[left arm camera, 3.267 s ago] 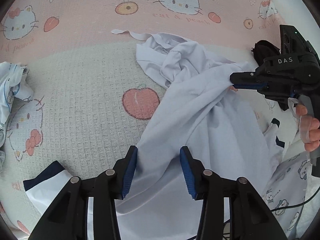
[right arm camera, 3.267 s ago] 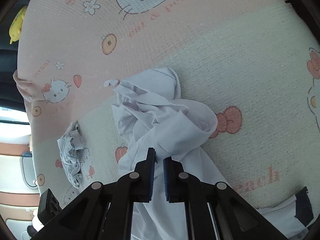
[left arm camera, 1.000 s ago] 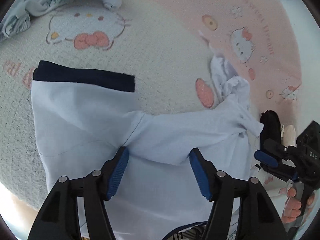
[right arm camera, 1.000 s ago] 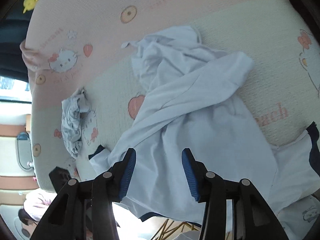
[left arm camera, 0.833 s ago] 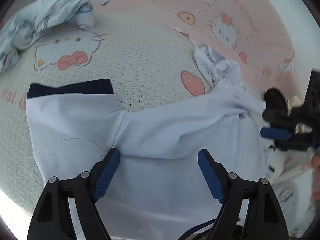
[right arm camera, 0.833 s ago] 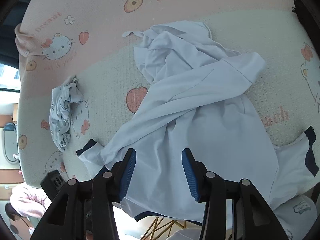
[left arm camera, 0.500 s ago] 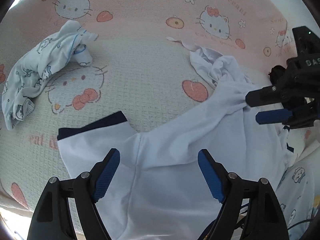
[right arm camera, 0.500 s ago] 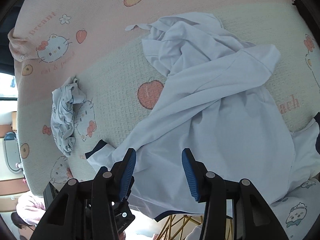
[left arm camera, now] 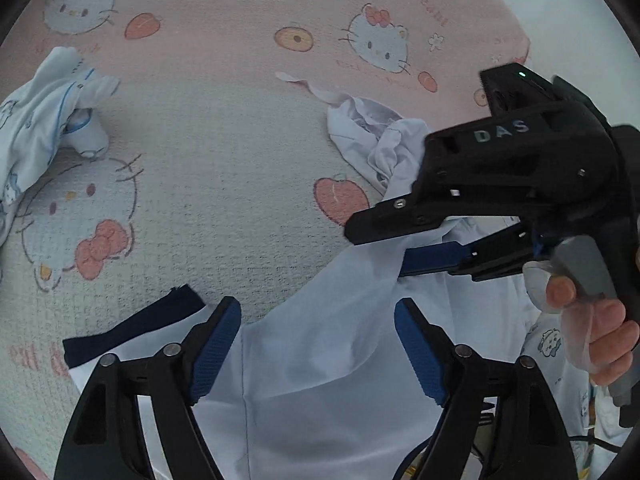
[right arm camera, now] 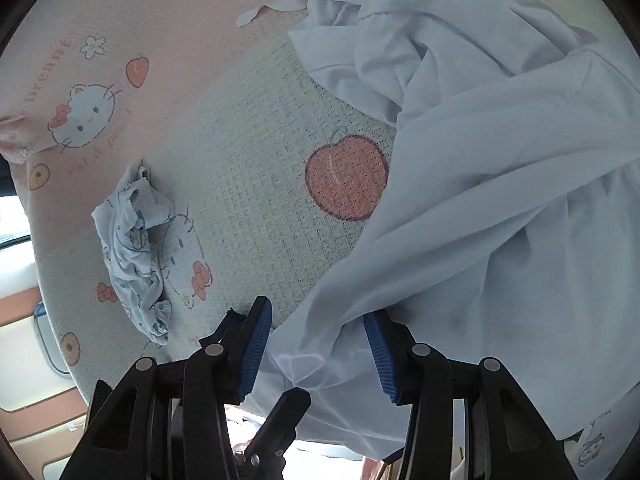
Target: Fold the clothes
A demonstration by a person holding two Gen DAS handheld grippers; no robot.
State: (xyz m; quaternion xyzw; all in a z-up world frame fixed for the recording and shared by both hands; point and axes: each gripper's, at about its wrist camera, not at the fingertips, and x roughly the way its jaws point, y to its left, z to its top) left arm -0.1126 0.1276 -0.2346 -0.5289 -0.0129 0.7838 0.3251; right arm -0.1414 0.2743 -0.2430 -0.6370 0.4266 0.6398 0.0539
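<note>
**Risk: grabbing a bunched layer**

My left gripper [left arm camera: 316,344] hangs wide apart over the white shirt [left arm camera: 320,380] at the blanket's [left arm camera: 208,168] near edge, holding nothing. My right gripper [right arm camera: 318,350], also wide, straddles a raised fold; closing here could pinch two layers and twist the fold.

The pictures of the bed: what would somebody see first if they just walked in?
Probably the big white shirt, crumpled over the right side of the cat-and-peach blanket. Next, the right gripper reaching in from the right, open, with a fold of shirt between its fingers. A small printed garment lies bunched far left.
</note>
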